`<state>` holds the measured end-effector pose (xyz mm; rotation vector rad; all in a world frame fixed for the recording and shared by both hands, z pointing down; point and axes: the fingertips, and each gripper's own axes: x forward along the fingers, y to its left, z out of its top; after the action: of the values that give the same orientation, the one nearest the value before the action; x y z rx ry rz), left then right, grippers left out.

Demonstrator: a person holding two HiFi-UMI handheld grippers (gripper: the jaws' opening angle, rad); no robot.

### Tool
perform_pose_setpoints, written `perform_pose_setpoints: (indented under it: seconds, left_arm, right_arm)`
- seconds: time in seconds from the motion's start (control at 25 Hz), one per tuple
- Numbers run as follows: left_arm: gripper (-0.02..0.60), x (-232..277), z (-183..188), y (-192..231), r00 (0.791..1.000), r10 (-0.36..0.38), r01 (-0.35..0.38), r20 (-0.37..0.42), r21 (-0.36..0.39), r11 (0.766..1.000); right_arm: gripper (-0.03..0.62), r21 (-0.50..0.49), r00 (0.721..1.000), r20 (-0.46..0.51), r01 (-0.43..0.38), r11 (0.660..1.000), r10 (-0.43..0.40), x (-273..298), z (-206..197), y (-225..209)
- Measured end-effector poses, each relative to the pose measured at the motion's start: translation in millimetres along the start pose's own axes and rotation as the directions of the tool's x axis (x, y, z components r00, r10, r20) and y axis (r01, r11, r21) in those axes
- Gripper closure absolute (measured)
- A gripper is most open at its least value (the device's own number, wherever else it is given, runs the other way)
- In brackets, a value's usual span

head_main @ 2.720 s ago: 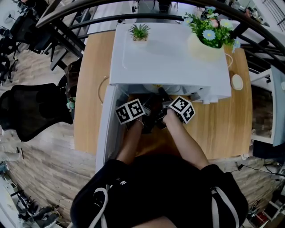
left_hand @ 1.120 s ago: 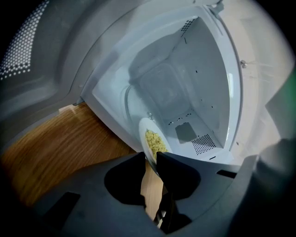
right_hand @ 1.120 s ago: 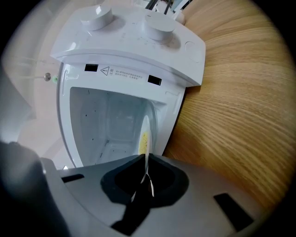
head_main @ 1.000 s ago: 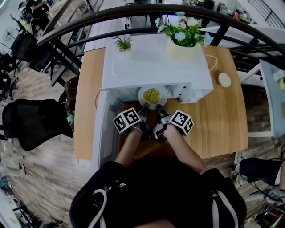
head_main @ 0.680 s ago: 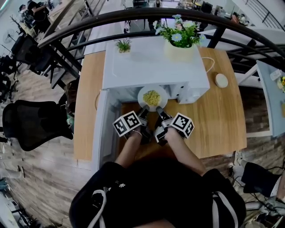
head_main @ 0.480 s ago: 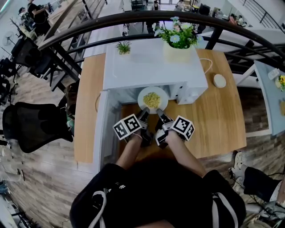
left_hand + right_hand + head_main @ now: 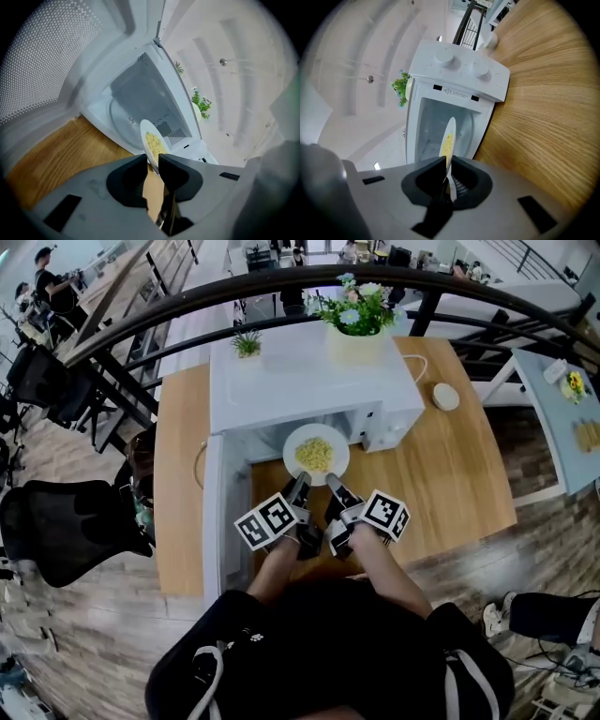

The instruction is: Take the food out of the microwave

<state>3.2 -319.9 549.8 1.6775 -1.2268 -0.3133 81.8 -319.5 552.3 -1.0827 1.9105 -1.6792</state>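
We have the left gripper (image 7: 302, 484) and right gripper (image 7: 330, 487) each clamped on the near rim of the plate (image 7: 337, 466). The plate carries the yellow food (image 7: 314, 454) and is held above the wooden table (image 7: 450, 474). A couple of seconds ago it sat inside the microwave (image 7: 309, 381). Now it is almost clear of the mouth, with the door (image 7: 214, 521) open at left. We judge removal nearly done, with set-down remaining.

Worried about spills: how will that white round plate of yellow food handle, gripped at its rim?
Probably stiff: the white round plate holds flat though left gripper and right gripper pinch only its near rim. The heaped yellow food could slide if it tips.
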Motion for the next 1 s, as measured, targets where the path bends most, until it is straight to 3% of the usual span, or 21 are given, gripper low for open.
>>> perform_pose_setpoints:
  seconds: [0.2,0.64,1.0]
  left_arm:
    - [0.506,-6,-7,-15,0.999,-0.038,0.039,-0.017,0.053,0.998]
    - [0.506,-25,-51,-54,0.997,-0.081,0.081,0.008,0.043,0.996]
    - [0.506,-43,-50,-68,0.996,-0.072,0.07,0.05,0.046,0.997]
  right_arm:
    - [0.559,0.005,0.999,0.043,-0.022,1.0,0.022,-17,1,5]
    - [0.559,-0.027,0.998,0.025,-0.056,0.998,0.057,-78,11,10]
    - [0.559,-0.034,0.997,-0.017,-0.077,0.996,0.077,-88,7,25]
